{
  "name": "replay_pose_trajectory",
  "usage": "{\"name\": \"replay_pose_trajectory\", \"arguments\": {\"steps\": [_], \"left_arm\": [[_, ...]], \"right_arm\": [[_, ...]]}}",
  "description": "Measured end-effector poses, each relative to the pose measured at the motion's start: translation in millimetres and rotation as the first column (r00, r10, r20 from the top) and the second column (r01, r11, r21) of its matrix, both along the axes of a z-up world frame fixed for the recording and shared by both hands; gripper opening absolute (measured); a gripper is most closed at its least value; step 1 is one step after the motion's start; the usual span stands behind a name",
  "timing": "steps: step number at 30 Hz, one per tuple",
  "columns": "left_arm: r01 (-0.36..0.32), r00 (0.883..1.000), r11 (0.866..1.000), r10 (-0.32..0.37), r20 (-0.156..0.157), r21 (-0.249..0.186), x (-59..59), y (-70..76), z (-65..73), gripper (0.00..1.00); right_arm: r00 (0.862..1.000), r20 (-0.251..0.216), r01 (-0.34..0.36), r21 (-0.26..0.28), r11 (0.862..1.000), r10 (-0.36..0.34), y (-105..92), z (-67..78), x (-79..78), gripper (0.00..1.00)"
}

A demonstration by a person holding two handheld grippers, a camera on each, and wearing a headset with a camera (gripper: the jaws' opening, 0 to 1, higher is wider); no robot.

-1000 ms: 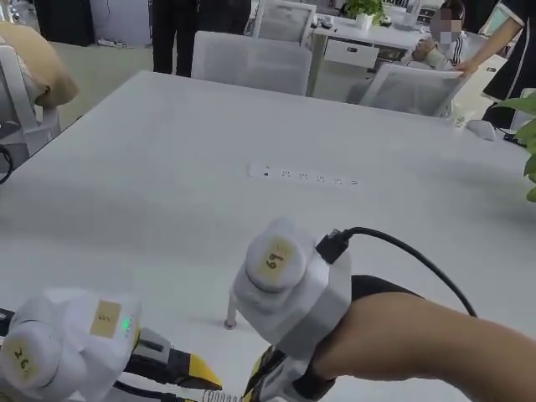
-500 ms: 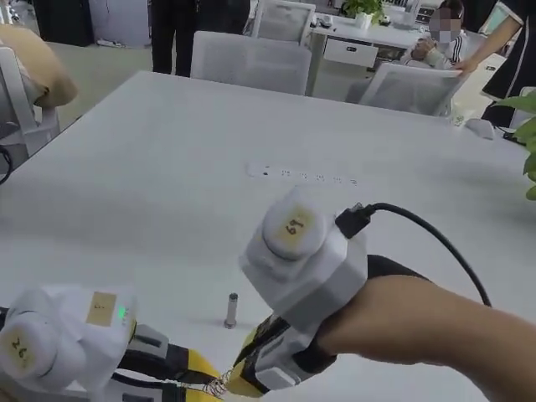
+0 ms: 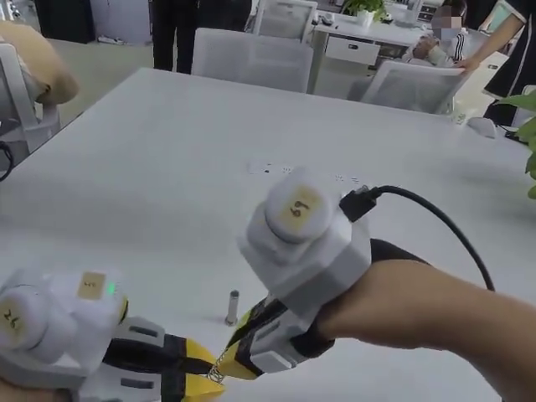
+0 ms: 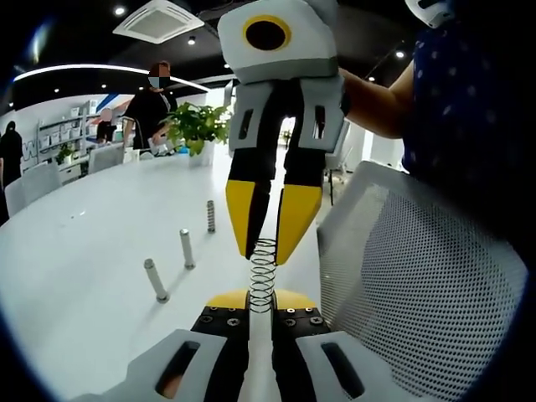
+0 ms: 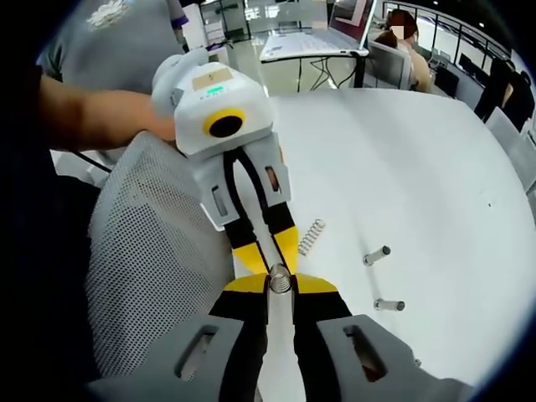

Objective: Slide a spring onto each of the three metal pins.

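The spring (image 4: 263, 276) is showing as bright, bare metal wire. The pins (image 4: 156, 280) are looking like smooth, dull grey metal. The table (image 3: 167, 167) is showing a smooth, matt white top. The left gripper (image 4: 261, 303) and right gripper (image 4: 265, 249) are wearing smooth white plastic shells with yellow tips. The chair (image 4: 419, 276) is showing open grey mesh cloth.

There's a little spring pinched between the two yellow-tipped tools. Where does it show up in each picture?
Head view: spring near the bottom edge, left of centre.
Left gripper view: spring at the centre, standing upright in the picture.
Right gripper view: spring just below centre, seen end-on.
Shared landmark: the metal pins standing on the white table beside it.
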State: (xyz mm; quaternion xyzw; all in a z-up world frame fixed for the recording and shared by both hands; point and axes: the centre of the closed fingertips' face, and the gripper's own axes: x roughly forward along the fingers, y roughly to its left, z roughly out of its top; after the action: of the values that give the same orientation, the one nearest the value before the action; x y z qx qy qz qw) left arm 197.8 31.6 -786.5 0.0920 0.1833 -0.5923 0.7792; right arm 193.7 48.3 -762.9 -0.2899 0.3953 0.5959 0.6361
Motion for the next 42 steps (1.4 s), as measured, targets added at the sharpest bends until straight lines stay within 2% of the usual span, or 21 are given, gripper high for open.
{"name": "replay_pose_trajectory", "arguments": {"steps": [5,12,15,18,20,26,29,34,42], "left_arm": [[-0.001,1.0,1.0,0.001,-0.002,-0.001,0.6,0.5,0.2,0.01],[-0.003,1.0,1.0,0.003,-0.022,-0.014,-1.1,-0.3,1.8,0.01],[-0.002,1.0,1.0,0.002,-0.017,-0.031,-0.7,-1.8,7.2,0.01],[-0.001,1.0,0.999,0.0,-0.024,-0.047,-1.2,-3.9,11.2,0.01],[0.003,1.0,0.999,-0.004,-0.014,-0.039,-1.4,-4.7,12.8,0.01],[0.004,1.0,0.999,-0.005,-0.02,-0.054,-1.0,-5.2,12.8,0.01],[0.004,1.0,0.999,-0.005,-0.018,-0.052,-0.8,-5.8,11.7,0.01],[-0.001,1.0,0.998,0.001,0.001,-0.057,1.5,-6.2,13.6,0.02],[-0.018,1.0,0.997,0.018,0.001,-0.076,3.7,-5.4,16.5,0.05]], "right_arm": [[1.0,-0.008,-0.013,-0.003,1.0,0.013,0.5,-1.9,0.3,0.08],[1.0,-0.015,-0.021,-0.007,1.0,0.021,2.3,-6.0,-1.2,0.08],[1.0,-0.019,-0.018,-0.002,1.0,0.018,3.4,-6.6,-1.3,0.08],[1.0,-0.019,-0.02,-0.002,1.0,0.02,3.9,-6.5,-1.2,0.08],[1.0,-0.023,-0.018,-0.001,1.0,0.017,3.8,-4.7,-0.8,0.08],[0.999,-0.029,-0.018,-0.002,1.0,0.018,3.0,-4.2,-1.3,0.08],[1.0,-0.021,-0.023,-0.009,1.0,0.023,2.8,-5.4,-1.4,0.08],[1.0,-0.015,-0.022,-0.012,1.0,0.022,2.1,-3.1,1.1,0.08],[1.0,-0.007,-0.018,-0.016,1.0,0.018,1.3,-2.4,2.7,0.08]]}}
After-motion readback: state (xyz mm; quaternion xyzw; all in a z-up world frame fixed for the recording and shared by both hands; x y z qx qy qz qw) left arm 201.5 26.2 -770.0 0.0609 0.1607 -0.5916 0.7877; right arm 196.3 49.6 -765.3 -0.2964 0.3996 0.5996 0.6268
